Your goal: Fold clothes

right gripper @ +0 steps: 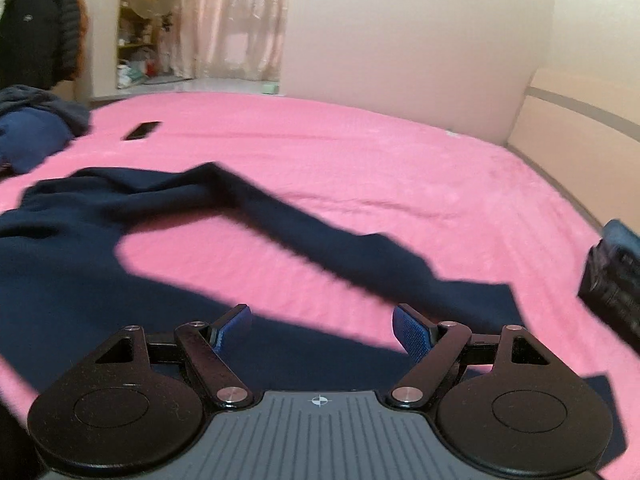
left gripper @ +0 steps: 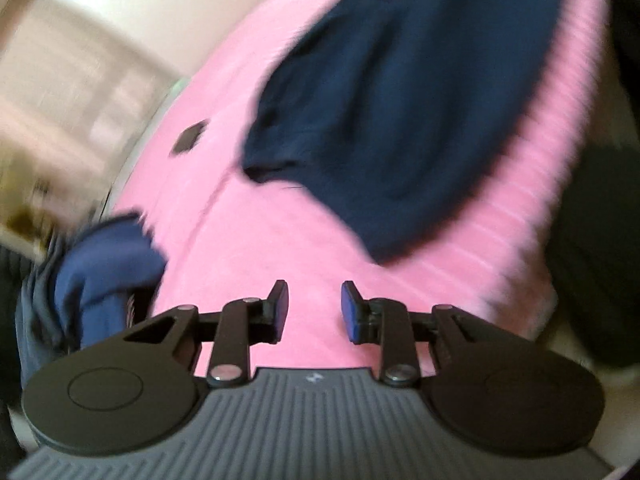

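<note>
Both claws hung empty over the pink bed (right gripper: 360,140): the left claw (left gripper: 314,306) parted a little, the right claw (right gripper: 322,330) spread wide. Just beyond lay the navy garment (right gripper: 80,248), one sleeve (right gripper: 320,236) stretched across. Farther off sat a blue clothes heap (right gripper: 32,132) and a small dark object (right gripper: 142,131).

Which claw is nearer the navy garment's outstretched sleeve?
Right. The right claw hangs open right over the sleeve; the left claw is over bare pink bedspread, apart from the garment.
</note>
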A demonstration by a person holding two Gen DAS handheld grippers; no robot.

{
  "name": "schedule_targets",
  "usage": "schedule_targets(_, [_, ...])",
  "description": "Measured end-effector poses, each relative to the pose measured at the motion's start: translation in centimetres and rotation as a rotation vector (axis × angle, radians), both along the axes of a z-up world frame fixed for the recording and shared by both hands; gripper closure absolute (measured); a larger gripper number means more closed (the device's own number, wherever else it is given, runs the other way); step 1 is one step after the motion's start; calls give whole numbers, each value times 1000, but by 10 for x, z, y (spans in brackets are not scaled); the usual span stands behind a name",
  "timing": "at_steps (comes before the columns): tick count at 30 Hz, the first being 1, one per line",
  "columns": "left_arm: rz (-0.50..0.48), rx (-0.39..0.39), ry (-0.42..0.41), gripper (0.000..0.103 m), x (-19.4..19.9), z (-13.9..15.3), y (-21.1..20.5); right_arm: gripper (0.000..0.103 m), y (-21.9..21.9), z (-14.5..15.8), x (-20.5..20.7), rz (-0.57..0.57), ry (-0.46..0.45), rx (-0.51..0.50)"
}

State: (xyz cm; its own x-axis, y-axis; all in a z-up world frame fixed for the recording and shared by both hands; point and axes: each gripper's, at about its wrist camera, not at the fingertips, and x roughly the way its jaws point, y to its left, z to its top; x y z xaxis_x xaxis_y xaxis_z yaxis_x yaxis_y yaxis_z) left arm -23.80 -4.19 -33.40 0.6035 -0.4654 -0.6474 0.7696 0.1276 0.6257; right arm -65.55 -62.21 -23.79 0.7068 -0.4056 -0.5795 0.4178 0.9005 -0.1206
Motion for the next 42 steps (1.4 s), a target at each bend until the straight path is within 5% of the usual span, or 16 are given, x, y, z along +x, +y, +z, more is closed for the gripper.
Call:
schedule_targets(6, [25, -103, 74, 71, 39, 25, -71, 23, -81, -13, 52, 14, 105, -27])
schedule_targets(13, [-149, -108, 133, 67, 49, 24, -203, 23, -126, -37, 114, 246, 288, -145])
schedule_targets(18, [-311, -123, 195, 62, 38, 21, -319, 23, -143, -45, 107, 333, 342, -172])
schedule_targets(26, [-553, -68, 170, 61, -16, 11, -453, 23, -202, -47, 62, 255, 374, -127])
schedule_targets(30, [-565, -42, 177, 61, -19, -2, -487, 23, -244, -39, 44, 170, 256, 17])
schedule_targets(34, [-559, 12, 149, 61, -21, -19, -502, 23, -275, -56, 45, 99, 279, 84])
schedule_targets(35, [-560, 23, 139, 61, -23, -24, -503, 26, -281, -64, 47, 91, 292, 109])
schedule_targets(38, [-545, 39, 136, 61, -21, -28, -502, 55, -294, -76, 41, 39, 210, 226])
schedule_targets(39, [-541, 41, 141, 61, -20, -26, -499, 84, -295, -75, 35, 7, 168, 243])
schedule_targets(42, [-546, 36, 154, 61, -16, -17, -486, 93, -288, -63, 16, -42, 77, 250])
